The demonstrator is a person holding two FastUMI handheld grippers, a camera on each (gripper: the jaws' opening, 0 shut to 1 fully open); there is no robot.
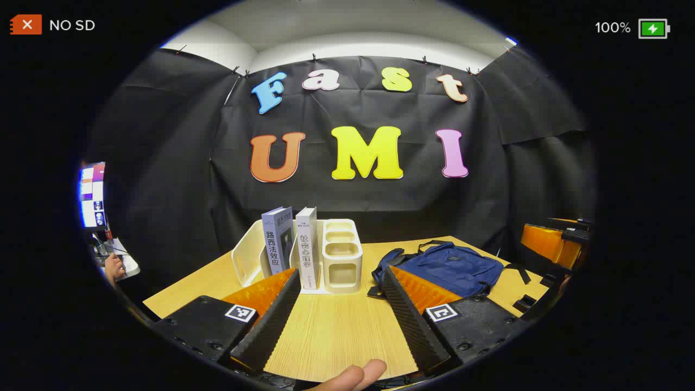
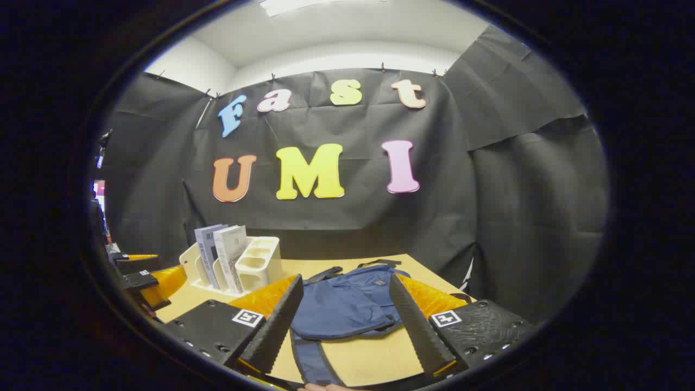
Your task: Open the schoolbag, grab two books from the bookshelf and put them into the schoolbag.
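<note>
Left gripper [image 1: 342,304]: open, over table [image 1: 336,331] | right gripper [image 2: 343,315]: open above schoolbag [image 2: 347,304] | schoolbag lay flat, closed | two books [image 1: 293,244] upright in bookshelf [image 1: 342,260] beside it

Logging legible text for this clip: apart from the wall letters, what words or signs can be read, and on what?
"路西法效应": spine of the blue-grey book.
"社会心理学": spine of the white book.
Small print atop both spines: too small to read.
Patch on the bag: too small to read.
Square markers: patterns, no words.
</note>
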